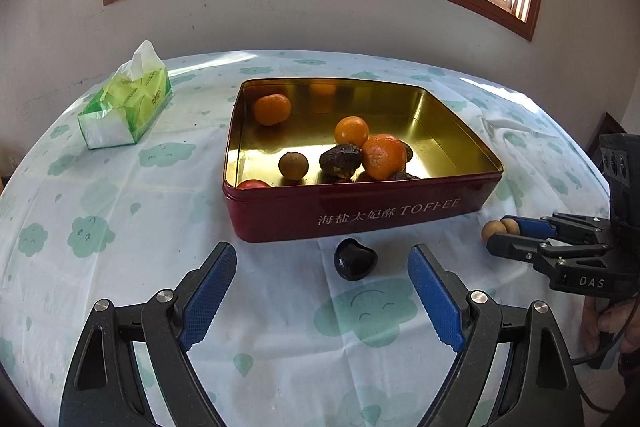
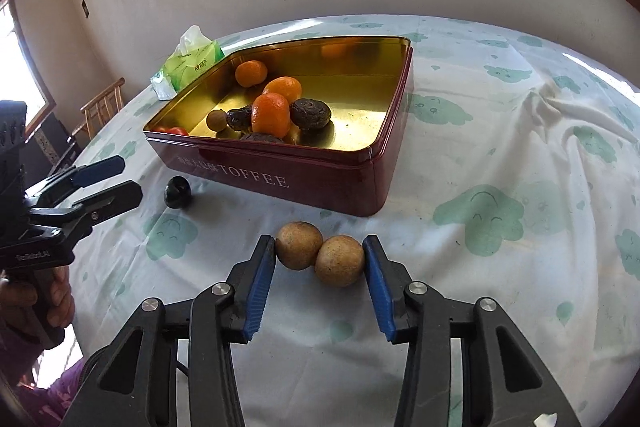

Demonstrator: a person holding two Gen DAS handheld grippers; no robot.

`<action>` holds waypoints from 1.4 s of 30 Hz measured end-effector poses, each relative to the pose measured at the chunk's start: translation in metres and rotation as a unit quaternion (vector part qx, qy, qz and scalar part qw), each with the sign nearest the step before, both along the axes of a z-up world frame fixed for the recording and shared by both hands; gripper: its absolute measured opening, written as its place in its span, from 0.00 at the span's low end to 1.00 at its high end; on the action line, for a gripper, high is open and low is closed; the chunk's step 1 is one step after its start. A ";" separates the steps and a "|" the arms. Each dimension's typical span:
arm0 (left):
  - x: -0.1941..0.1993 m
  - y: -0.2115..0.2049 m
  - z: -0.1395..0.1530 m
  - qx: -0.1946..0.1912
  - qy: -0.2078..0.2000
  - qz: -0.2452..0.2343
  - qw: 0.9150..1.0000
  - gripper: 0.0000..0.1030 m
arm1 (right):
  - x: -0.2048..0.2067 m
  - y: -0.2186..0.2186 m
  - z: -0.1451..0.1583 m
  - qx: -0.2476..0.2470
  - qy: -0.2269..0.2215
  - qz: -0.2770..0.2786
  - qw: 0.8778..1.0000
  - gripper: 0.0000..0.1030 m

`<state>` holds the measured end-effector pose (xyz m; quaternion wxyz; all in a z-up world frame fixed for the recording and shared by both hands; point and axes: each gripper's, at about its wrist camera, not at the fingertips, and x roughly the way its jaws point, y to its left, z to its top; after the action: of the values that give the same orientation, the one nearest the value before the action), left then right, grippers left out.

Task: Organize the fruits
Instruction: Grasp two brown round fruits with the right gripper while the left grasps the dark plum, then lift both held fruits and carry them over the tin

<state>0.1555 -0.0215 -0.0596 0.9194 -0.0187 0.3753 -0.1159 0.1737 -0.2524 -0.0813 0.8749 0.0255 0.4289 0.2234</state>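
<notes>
A red toffee tin with a gold inside holds several tangerines, dark wrinkled fruits, a brown longan and a red fruit at its near corner. A black fruit lies on the cloth in front of the tin, just ahead of my open left gripper. My right gripper is closed around two brown longans that rest on the cloth; both pads touch them.
A green tissue pack lies at the far left of the round table with its cloud-print cloth. A wooden chair stands beyond the table's left edge. A wall and window are behind.
</notes>
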 end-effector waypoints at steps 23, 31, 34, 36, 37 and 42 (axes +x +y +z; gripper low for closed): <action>0.009 -0.022 -0.016 -0.015 0.024 -0.010 1.000 0.27 | 0.005 -0.018 -0.001 0.045 0.017 -0.029 0.998 0.41; -0.008 -0.028 -0.003 -0.017 0.015 -0.015 1.000 0.27 | -0.013 -0.012 0.012 0.055 -0.006 -0.038 0.998 0.41; -0.010 -0.025 0.008 -0.029 0.005 -0.010 1.000 0.27 | -0.023 -0.006 0.027 0.058 -0.028 -0.035 0.997 0.41; -0.011 -0.025 0.016 -0.031 -0.002 -0.007 0.999 0.27 | -0.027 -0.002 0.038 0.057 -0.042 -0.031 0.997 0.41; -0.011 -0.024 0.020 -0.031 -0.007 -0.006 0.999 0.27 | -0.029 0.001 0.043 0.056 -0.048 -0.028 0.997 0.41; -0.009 -0.026 0.038 -0.028 -0.025 -0.002 0.999 0.27 | -0.034 0.011 0.065 0.055 -0.074 -0.015 0.996 0.41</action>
<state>0.1466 -0.0470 -0.0219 0.9274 -0.0409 0.3489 -0.1290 0.1401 -0.2411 -0.0160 0.9049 0.0637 0.3491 0.2349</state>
